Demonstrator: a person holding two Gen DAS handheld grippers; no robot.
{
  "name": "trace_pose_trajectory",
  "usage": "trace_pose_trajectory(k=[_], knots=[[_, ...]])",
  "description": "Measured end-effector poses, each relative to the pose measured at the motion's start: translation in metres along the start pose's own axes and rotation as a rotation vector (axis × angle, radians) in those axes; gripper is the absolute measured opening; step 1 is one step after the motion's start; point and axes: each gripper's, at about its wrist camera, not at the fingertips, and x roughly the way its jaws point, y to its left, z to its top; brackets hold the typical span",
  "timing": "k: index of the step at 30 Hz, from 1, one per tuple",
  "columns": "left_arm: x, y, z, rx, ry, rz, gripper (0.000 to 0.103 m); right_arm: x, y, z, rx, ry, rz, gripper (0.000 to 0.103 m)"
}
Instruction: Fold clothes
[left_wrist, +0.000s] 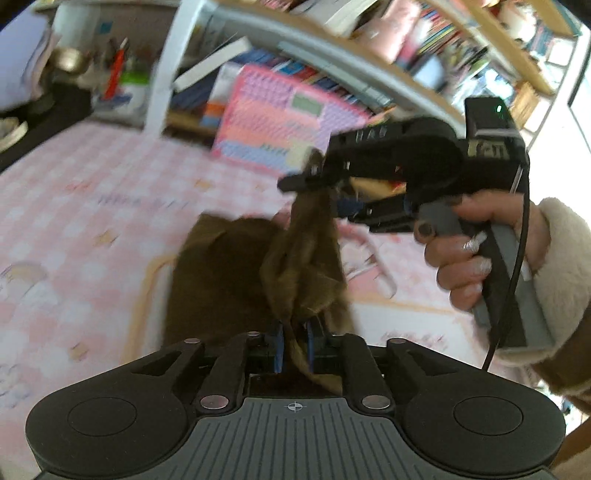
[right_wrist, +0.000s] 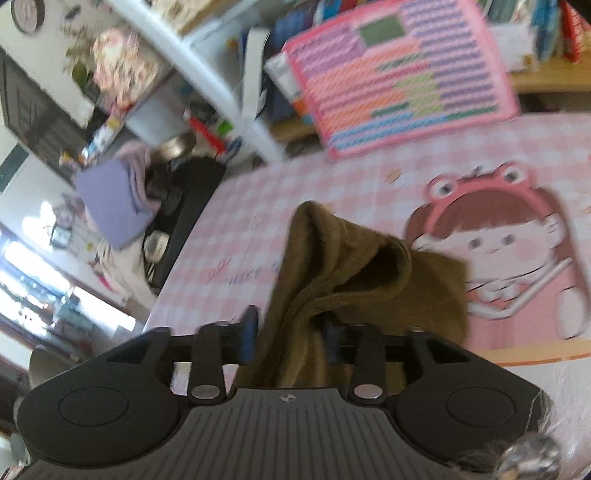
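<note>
A brown fuzzy garment (left_wrist: 236, 273) hangs bunched above the pink checked table cover (left_wrist: 92, 206). My left gripper (left_wrist: 294, 345) is shut on a fold of it between its blue pads. My right gripper (left_wrist: 314, 177), held by a hand in a cream sleeve, is shut on another part of the garment, higher up and farther away. In the right wrist view the brown garment (right_wrist: 340, 273) runs between the right gripper's (right_wrist: 290, 338) blue fingers (right_wrist: 249, 332) and drapes forward over the table cover (right_wrist: 369, 184).
A pink patterned board (left_wrist: 280, 118) leans against bookshelves (left_wrist: 424, 44) behind the table. A lilac folded cloth (right_wrist: 110, 199) and dark clutter lie at the table's left end. A cartoon girl print (right_wrist: 509, 251) is on the cover.
</note>
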Motion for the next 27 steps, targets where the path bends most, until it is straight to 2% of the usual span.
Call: trace_pose_trajectory(k=[1, 3, 4, 6, 9, 12, 17, 20, 21, 23, 24, 27], knots=[[-0.001, 0.009, -0.001, -0.005, 0.017, 0.008, 0.022, 0.003, 0.001, -0.003, 0.021, 0.0, 0.006, 0.038], [-0.005, 0.025, -0.003, -0.018, 0.03, 0.013, 0.034, 0.009, 0.004, -0.01, 0.063, -0.003, 0.018, 0.038], [-0.007, 0.033, -0.003, -0.025, 0.031, 0.012, 0.037, 0.007, 0.005, -0.013, 0.07, -0.018, 0.012, 0.038], [-0.013, 0.045, 0.001, -0.041, 0.011, -0.002, 0.047, -0.003, 0.006, -0.02, 0.078, -0.061, -0.017, 0.038], [-0.011, 0.06, 0.013, -0.074, -0.019, -0.049, 0.049, -0.025, 0.004, -0.033, 0.066, -0.14, -0.116, 0.04], [0.004, 0.07, 0.025, -0.099, -0.008, -0.109, 0.05, -0.047, -0.001, -0.057, 0.001, -0.208, -0.273, 0.043], [0.038, 0.069, 0.029, -0.092, 0.106, -0.139, 0.05, -0.056, -0.016, -0.1, 0.031, -0.174, -0.372, 0.048], [0.041, 0.067, 0.027, -0.098, 0.107, -0.158, 0.046, -0.042, -0.02, -0.119, 0.024, -0.122, -0.432, 0.05], [0.04, 0.066, 0.027, -0.095, 0.103, -0.171, 0.033, -0.036, -0.019, -0.122, 0.018, -0.103, -0.446, 0.05], [0.035, 0.063, 0.025, -0.074, 0.094, -0.2, 0.016, -0.027, -0.016, -0.128, -0.002, -0.084, -0.454, 0.05], [0.031, 0.062, 0.025, -0.064, 0.081, -0.205, 0.011, -0.024, -0.014, -0.129, -0.011, -0.079, -0.455, 0.05], [0.02, 0.06, 0.022, -0.032, 0.036, -0.189, 0.006, -0.017, -0.009, -0.132, -0.039, -0.071, -0.465, 0.051]])
